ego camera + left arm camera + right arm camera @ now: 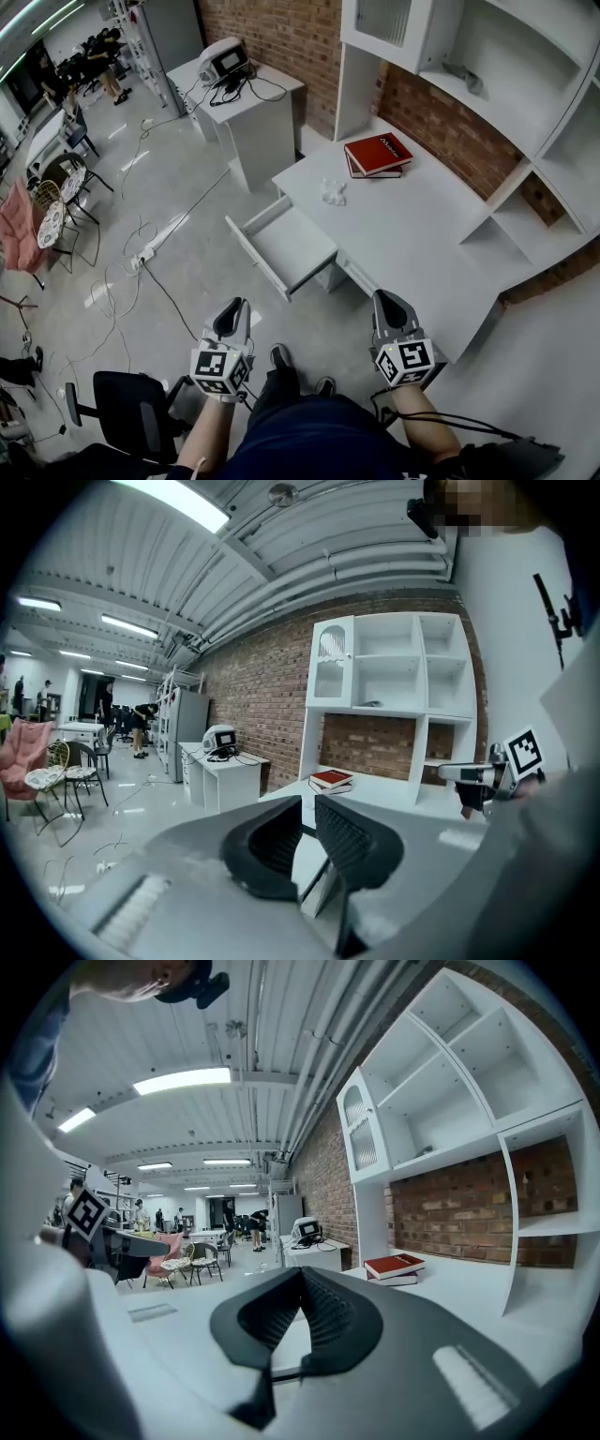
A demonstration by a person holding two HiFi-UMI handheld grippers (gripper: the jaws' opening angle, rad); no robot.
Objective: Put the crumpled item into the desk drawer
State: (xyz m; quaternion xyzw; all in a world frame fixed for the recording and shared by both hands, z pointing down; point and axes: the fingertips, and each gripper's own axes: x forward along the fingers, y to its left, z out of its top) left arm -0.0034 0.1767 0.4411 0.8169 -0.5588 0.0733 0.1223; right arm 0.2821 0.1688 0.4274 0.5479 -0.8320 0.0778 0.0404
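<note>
The crumpled white item (pixel 333 192) lies on the white desk (pixel 412 248) near its far left corner, just left of the red books (pixel 378 155). Below that corner the desk drawer (pixel 292 246) stands pulled open, nothing visible inside. Both grippers are held low in front of the desk, well short of the item. My left gripper (pixel 238 304) (pixel 308 801) points toward the drawer, its jaws a narrow gap apart and empty. My right gripper (pixel 381 296) (pixel 301 1271) hangs at the desk's near edge, jaws shut on nothing. The item is not seen in either gripper view.
White wall shelves (pixel 525 84) rise over the desk's right side. A second white desk (pixel 246 103) with a device (pixel 223 61) stands further back. Cables (pixel 141 253) run over the floor at left; a black office chair (pixel 131 405) is by my left side.
</note>
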